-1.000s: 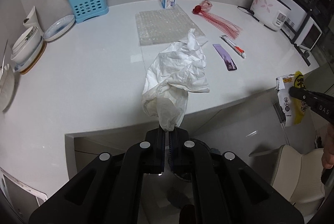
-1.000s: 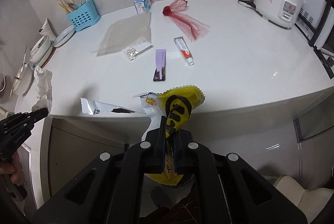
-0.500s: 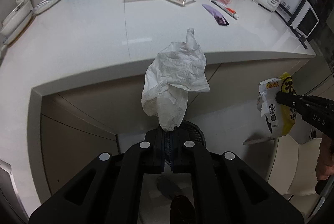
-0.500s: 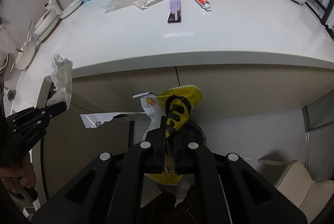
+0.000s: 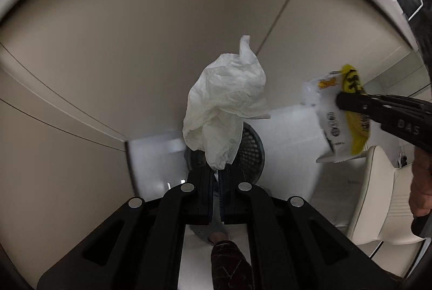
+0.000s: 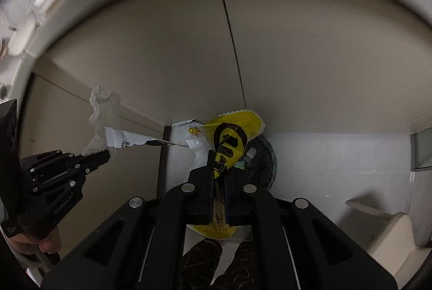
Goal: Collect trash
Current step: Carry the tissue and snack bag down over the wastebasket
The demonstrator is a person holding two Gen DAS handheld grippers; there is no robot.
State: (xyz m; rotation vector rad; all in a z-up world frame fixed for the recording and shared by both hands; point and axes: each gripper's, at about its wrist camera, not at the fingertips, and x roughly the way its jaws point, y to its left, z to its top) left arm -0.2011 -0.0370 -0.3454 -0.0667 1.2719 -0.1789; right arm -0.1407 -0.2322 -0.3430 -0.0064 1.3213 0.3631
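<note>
White crumpled tissue (image 5: 226, 106) is pinched at its lower end by the left gripper (image 5: 216, 176), whose fingers are closed narrowly on it, so that the bulk of it hangs free above the dark mesh wastebasket (image 5: 252, 152) on the floor. A yellow-and-white snack wrapper (image 6: 226, 138) is clamped likewise between the nearly closed fingers of the right gripper (image 6: 218, 176), with a torn white strip trailing to its left; the same wrapper (image 5: 343, 111) is seen off to the right in the left wrist view. Each piece is held by an edge, probably so that it drops cleanly once released over the basket. Beige cabinet fronts (image 6: 297, 52) fill the background, and a cream chair (image 5: 386, 198) stands near the basket. Compared with half a second ago, the countertop has passed almost out of both views, both grippers have been lowered below its edge, and the basket now lies much closer under the trash.
</note>
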